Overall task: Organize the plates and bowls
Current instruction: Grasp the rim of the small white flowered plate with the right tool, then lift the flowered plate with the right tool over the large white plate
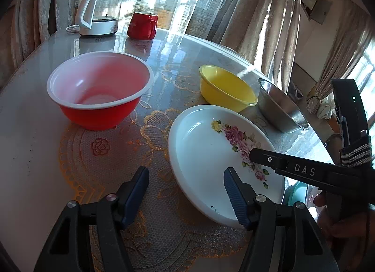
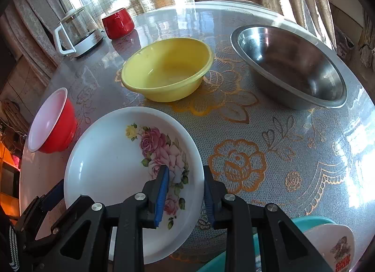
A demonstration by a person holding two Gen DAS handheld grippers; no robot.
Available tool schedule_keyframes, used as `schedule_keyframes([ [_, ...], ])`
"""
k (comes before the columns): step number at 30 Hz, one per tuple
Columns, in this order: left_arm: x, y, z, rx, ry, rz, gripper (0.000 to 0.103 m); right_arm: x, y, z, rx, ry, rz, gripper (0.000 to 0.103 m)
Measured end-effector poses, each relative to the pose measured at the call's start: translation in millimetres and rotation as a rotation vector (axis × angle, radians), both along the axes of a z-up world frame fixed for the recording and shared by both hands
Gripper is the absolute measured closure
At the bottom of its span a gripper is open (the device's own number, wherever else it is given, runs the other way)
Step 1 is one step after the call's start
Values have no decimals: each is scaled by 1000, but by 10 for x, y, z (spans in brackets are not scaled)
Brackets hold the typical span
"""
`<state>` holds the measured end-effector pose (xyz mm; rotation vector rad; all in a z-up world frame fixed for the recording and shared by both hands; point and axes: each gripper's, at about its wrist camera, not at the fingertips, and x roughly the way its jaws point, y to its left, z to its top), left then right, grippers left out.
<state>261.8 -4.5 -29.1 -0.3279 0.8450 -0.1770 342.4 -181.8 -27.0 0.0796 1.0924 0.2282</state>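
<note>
A white plate (image 1: 206, 154) (image 2: 110, 161) with pink roses lies flat on the table. My left gripper (image 1: 186, 170) is open and straddles the plate's near-left rim, one pad over the plate and one over the lace cloth. My right gripper (image 2: 185, 167) is open a little, with the plate's right rim between its blue pads, and a gap still shows beside the inner pad. Its upper finger (image 1: 262, 157) reaches over the roses. A red bowl (image 1: 98, 89) (image 2: 54, 121), a yellow bowl (image 1: 225, 89) (image 2: 166, 70) and a steel bowl (image 1: 283, 110) (image 2: 290, 65) stand empty and apart.
A glass kettle (image 1: 100, 11) and a red mug (image 1: 143, 25) stand at the far edge of the round table (image 1: 35, 131) by the curtains. A white printed bowl (image 2: 332, 246) sits on something teal (image 2: 304, 220) past the near right edge.
</note>
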Motion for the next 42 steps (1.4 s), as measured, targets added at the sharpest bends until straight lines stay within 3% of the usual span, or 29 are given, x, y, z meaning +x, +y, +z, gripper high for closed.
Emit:
schedule_keyframes([
  [3,18,9,-20,-22,10,-20,69,-29,-48,5,17,6,-7,77],
  [7,11,31,-19,-14,14,-6,73,-81,-113,-7,103,42,-37,83],
  [9,7,48,-24,-12,16,-1,75,-125,-103,13,96,31,-26,84],
  [26,-50,58,16,8,-10,1,76,-437,-194,119,164,-51,-8,84],
  [30,-72,59,47,-12,-29,-9,76,-511,-289,115,216,-52,-19,84],
  [42,-181,48,193,-69,-109,-43,76,-767,-389,279,232,-122,-56,84],
])
